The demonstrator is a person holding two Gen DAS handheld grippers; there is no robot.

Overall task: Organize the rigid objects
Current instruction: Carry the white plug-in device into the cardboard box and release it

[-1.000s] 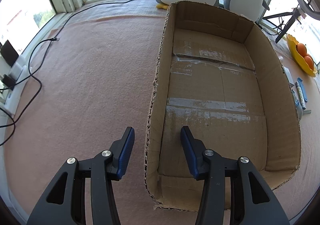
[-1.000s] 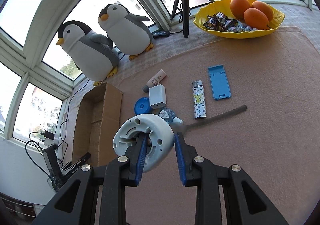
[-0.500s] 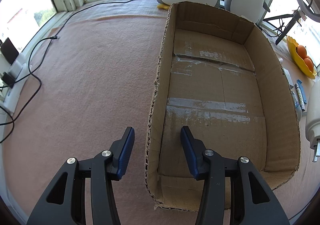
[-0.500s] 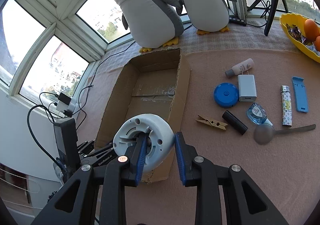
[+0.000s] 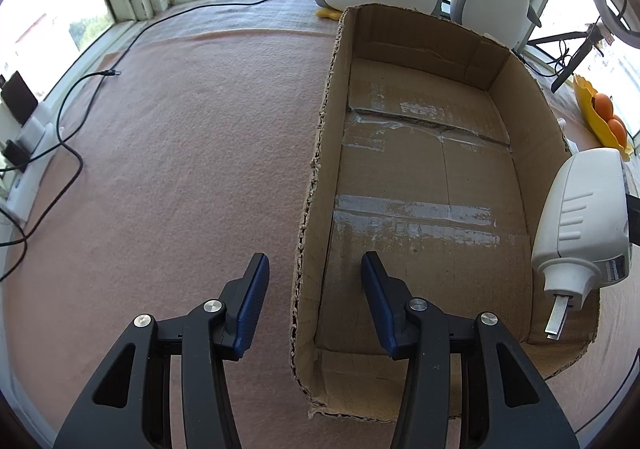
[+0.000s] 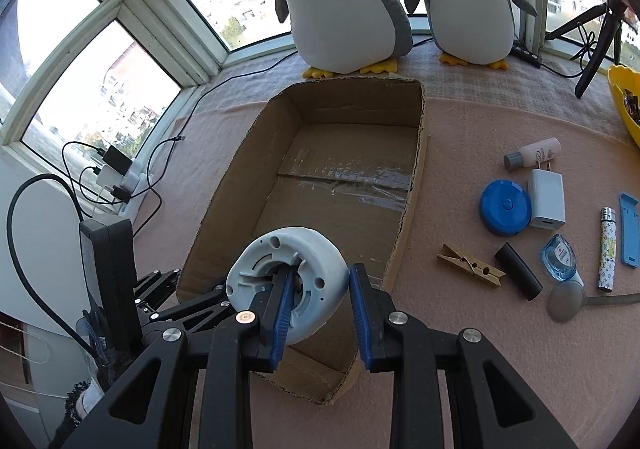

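Observation:
My right gripper (image 6: 318, 307) is shut on a white round tape measure (image 6: 288, 281) and holds it above the near end of an open cardboard box (image 6: 412, 185). The tape measure also shows in the left wrist view (image 5: 580, 217) over the box's right wall, its metal tab hanging down. My left gripper (image 5: 314, 289) is open, its fingers either side of the left wall of the box (image 5: 316, 185), not touching it. The box floor is bare.
Loose items lie right of the box: a small bottle (image 6: 532, 153), a blue disc (image 6: 506, 207), a white charger (image 6: 546, 199), a clothespin (image 6: 470, 265), a black tube (image 6: 518, 277), a lighter (image 6: 606, 249), a spoon (image 6: 566, 303). Two plush penguins (image 6: 344, 1) stand behind. Cables (image 5: 60, 137) lie left.
My right gripper has carried the tape measure further left, over the box's near end. It now shows large at the right of the left wrist view. The left gripper has not moved.

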